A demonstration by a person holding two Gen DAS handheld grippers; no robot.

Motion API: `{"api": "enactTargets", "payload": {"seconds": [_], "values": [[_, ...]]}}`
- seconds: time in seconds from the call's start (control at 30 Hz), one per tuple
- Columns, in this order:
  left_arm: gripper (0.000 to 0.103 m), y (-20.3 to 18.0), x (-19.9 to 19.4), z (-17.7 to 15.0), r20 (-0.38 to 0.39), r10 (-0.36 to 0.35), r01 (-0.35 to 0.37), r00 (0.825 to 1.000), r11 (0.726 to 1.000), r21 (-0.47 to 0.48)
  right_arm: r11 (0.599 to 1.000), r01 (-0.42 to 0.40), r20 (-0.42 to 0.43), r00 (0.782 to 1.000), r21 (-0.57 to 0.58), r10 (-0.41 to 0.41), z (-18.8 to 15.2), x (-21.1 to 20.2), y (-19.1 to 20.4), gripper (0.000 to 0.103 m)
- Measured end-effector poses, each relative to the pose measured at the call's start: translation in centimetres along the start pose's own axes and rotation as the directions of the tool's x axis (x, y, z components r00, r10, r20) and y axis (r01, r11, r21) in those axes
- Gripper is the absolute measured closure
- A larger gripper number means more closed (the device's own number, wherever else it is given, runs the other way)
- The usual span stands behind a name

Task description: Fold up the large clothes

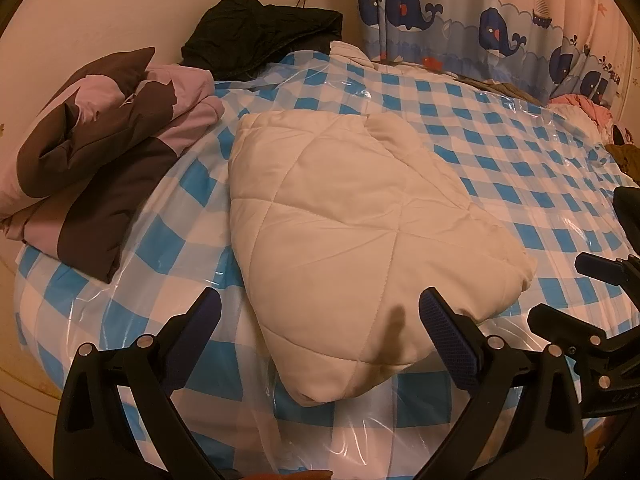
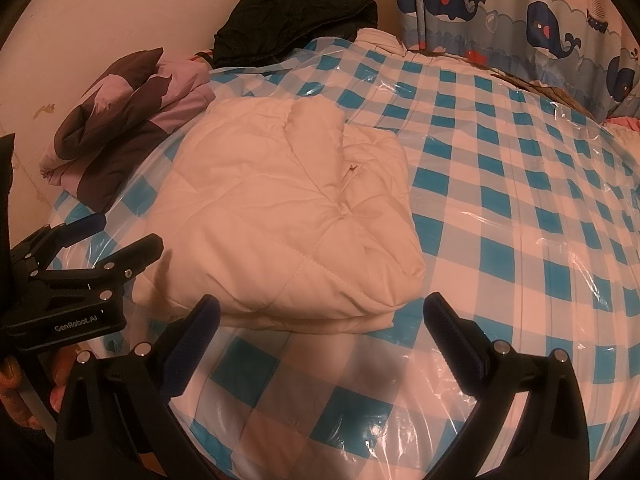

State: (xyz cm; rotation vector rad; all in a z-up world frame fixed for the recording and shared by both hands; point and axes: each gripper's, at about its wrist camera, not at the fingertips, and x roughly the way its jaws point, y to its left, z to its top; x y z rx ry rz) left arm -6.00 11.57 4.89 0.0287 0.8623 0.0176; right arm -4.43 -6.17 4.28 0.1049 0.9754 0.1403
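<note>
A cream quilted garment (image 1: 344, 224) lies folded into a thick bundle on the bed; it also shows in the right wrist view (image 2: 280, 216). My left gripper (image 1: 320, 316) is open and empty, hovering just above the bundle's near corner. My right gripper (image 2: 320, 320) is open and empty, just in front of the bundle's near edge. In the left wrist view the right gripper (image 1: 560, 292) shows at the right edge. In the right wrist view the left gripper (image 2: 124, 232) shows at the left, held by a hand.
The bed (image 1: 520, 168) has a blue-and-white checked sheet under clear plastic. A folded purple-and-brown garment (image 1: 100, 152) lies at the left. A black garment (image 1: 264, 36) sits by the wall. Whale-print curtains (image 1: 480, 12) hang behind. More clothes (image 1: 580, 108) lie at the far right.
</note>
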Motion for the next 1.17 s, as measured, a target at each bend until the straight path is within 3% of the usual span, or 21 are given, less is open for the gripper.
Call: {"api": "enactTargets", "payload": {"seconds": [0.5,0.63,0.67,0.83,0.93,1.17], "values": [[0.008,0.0,0.0,0.1,0.0,0.006,-0.006,1.0,1.0,0.0,1.0,-0.002,-0.001,1.0,0.001,0.002,0.0,0.0,0.2,0.005],[0.008,1.1,0.3,0.0,0.01,-0.123,0.124,0.992,0.991,-0.054,1.0,-0.01,0.005,1.0,0.006,0.01,-0.2,0.1,0.4,0.005],[0.008,1.4,0.2,-0.1,0.023,-0.127,0.128,0.992,0.989,-0.069,1.0,-0.015,0.007,1.0,0.008,0.015,-0.3,0.1,0.5,0.005],[0.008,1.2,-0.1,-0.1,0.059,-0.045,0.047,0.997,0.998,-0.035,1.0,-0.016,0.027,1.0,0.017,0.016,-0.4,-0.4,0.7,0.005],[0.008,1.1,0.2,0.1,0.06,0.041,-0.039,0.997,0.999,-0.026,1.0,-0.002,0.033,0.999,0.015,0.001,-0.4,-1.0,0.9,0.005],[0.008,1.7,1.0,0.0,-0.004,0.018,-0.018,1.0,0.998,-0.056,1.0,0.0,0.027,1.0,0.015,-0.001,-0.6,-1.4,1.0,0.005]]}}
